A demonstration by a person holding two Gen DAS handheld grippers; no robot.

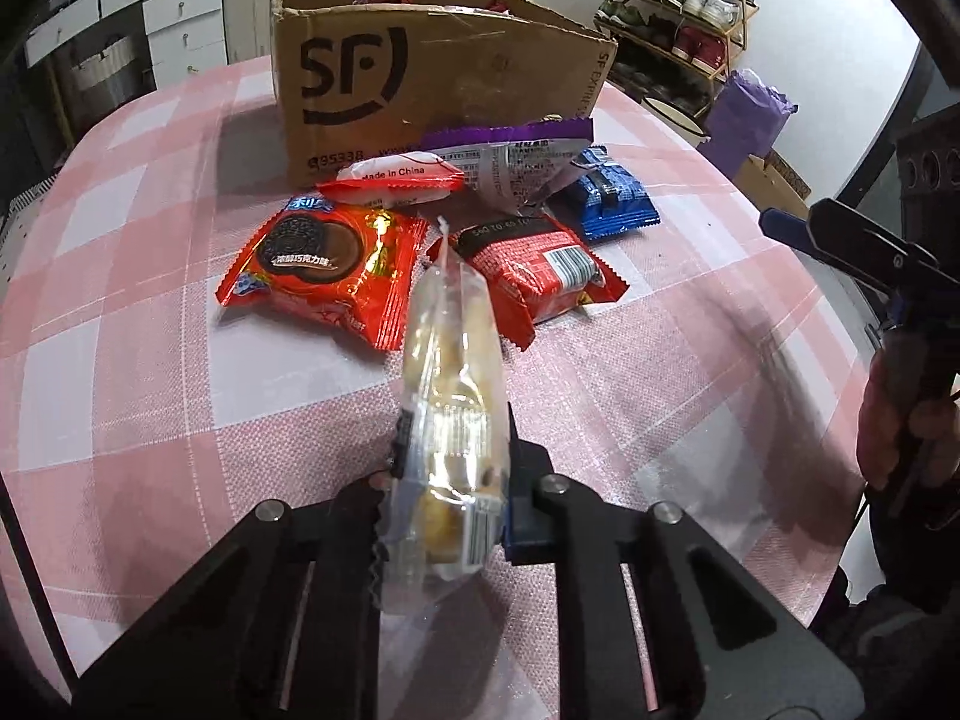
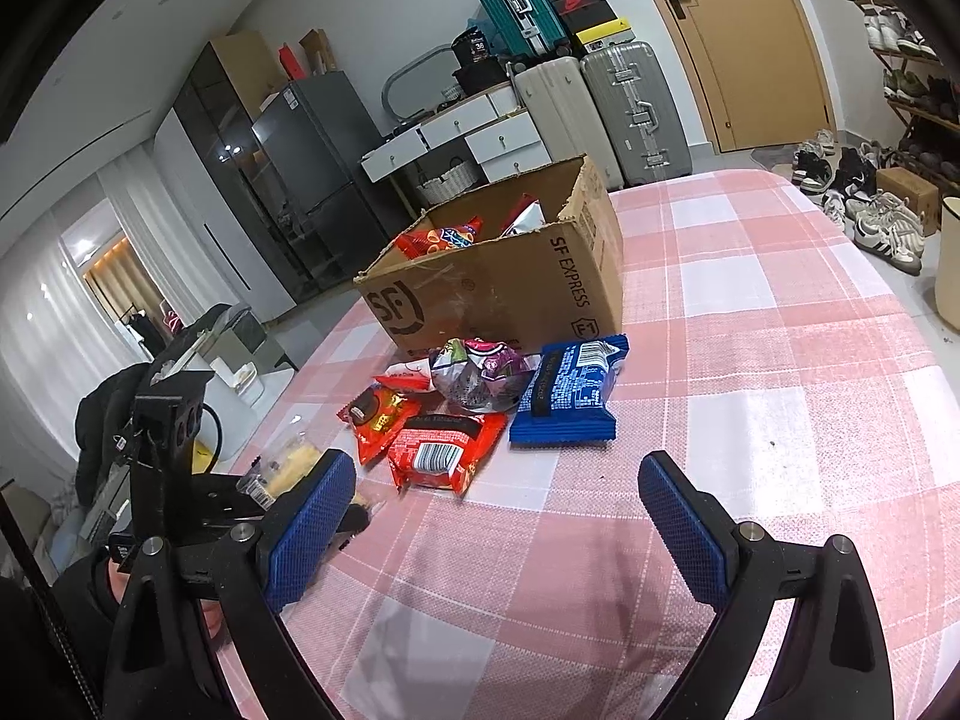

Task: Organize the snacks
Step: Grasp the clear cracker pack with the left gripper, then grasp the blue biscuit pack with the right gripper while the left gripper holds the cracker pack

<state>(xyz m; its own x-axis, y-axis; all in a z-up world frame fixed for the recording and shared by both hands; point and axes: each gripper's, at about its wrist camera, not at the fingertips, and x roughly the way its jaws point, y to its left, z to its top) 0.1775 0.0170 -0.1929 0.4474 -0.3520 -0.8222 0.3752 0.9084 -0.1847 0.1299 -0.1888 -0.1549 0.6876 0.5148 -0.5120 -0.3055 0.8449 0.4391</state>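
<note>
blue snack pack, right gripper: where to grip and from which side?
The blue pack lies flat on the tablecloth, rightmost of the pile, its right side bare. The right gripper is open and empty. Probably come from above and pinch across the short width mid-body; the crimped ends are thin, and the silver bag crowds its left.

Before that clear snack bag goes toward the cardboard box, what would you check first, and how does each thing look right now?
1. Left hand-held gripper clamped on the clear snack bag: ok.
2. Bag clear of the table: cannot tell.
3. Cardboard box open on top: ok.
4. Room inside the box: cannot tell; some packets already sit in it.
5. Right hand-held gripper open, empty and off to the side: ok.
6. Oreo packet and blue packet lie between bag and box, so lift over them: not ok.
</note>
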